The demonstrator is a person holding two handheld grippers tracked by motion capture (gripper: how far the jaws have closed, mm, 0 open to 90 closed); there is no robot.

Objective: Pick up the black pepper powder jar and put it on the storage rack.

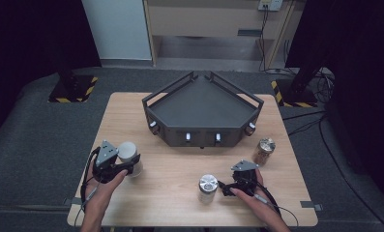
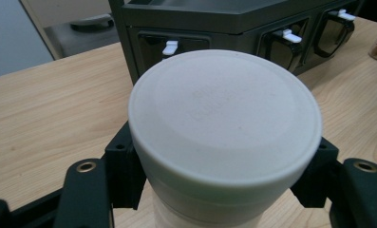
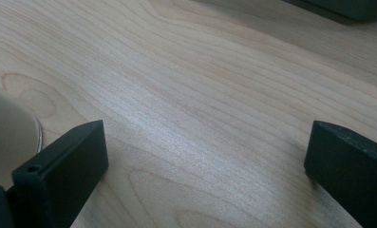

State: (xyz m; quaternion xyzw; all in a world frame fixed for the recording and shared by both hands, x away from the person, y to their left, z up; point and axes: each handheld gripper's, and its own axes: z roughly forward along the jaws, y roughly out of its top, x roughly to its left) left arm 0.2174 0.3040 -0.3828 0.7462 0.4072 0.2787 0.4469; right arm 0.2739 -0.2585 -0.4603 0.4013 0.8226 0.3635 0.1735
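Observation:
A white jar with a white lid [image 1: 128,152] stands at the table's left, and my left gripper [image 1: 130,165] is shut on it below the lid. In the left gripper view the lid [image 2: 224,114] bulks large, with the black pads [image 2: 124,171] pressed on both sides of the jar; my left gripper [image 2: 221,190] grips it at the neck. My right gripper [image 1: 224,186] rests low at the front right, open, just right of a glass jar with a silver lid [image 1: 208,185]. Between its spread jaws [image 3: 205,161] lies bare wood; the jar's edge [image 3: 5,128] sits left of the left pad [image 3: 62,175].
A dark angular tray with railings and small white latches [image 1: 201,113] stands at the middle back of the wooden table [image 1: 180,164]. A brown jar with a gold lid [image 1: 264,150] stands right of it. The tray's front wall [image 2: 233,33] is close behind the white jar.

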